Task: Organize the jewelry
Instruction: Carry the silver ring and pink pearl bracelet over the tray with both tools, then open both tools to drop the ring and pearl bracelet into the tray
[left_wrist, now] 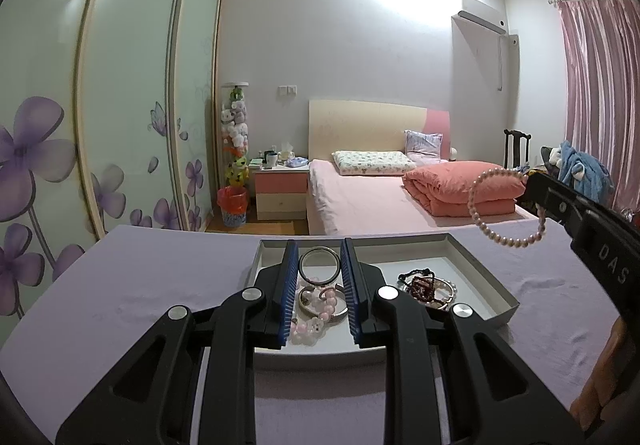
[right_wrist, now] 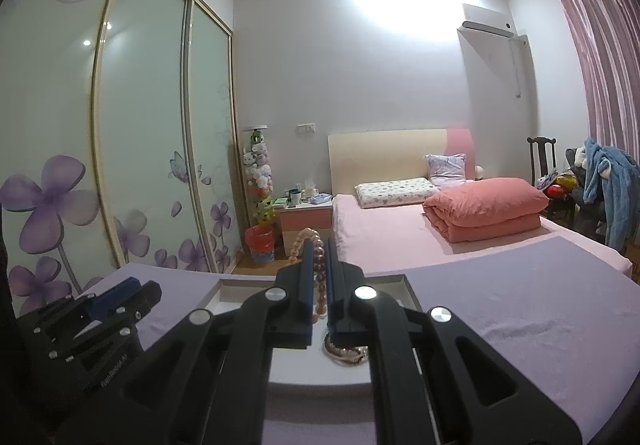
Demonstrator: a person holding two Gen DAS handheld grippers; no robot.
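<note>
My left gripper (left_wrist: 319, 265) hovers over the shallow white tray (left_wrist: 472, 257), its blue pads shut on a silver ring bangle (left_wrist: 320, 249) that stands upright between them. Below it in the tray lie a pink bead bracelet (left_wrist: 320, 307) with a flower charm, a dark red beaded piece (left_wrist: 420, 285) and a pearl bangle (left_wrist: 446, 295). My right gripper (left_wrist: 532, 187) comes in from the right, raised above the tray's far right corner, shut on a pearl bracelet (left_wrist: 480, 221) that hangs from its tip. In the right wrist view the pearl bracelet (right_wrist: 298, 245) is pinched in the right gripper (right_wrist: 319, 261).
The tray (right_wrist: 224, 291) rests on a table under a lilac cloth (left_wrist: 160, 277). The left gripper (right_wrist: 134, 295) shows at the lower left of the right wrist view. Behind the table are a pink bed (left_wrist: 360, 197), a wardrobe with sliding flower doors (left_wrist: 120, 105) and a chair with clothes (right_wrist: 600, 185).
</note>
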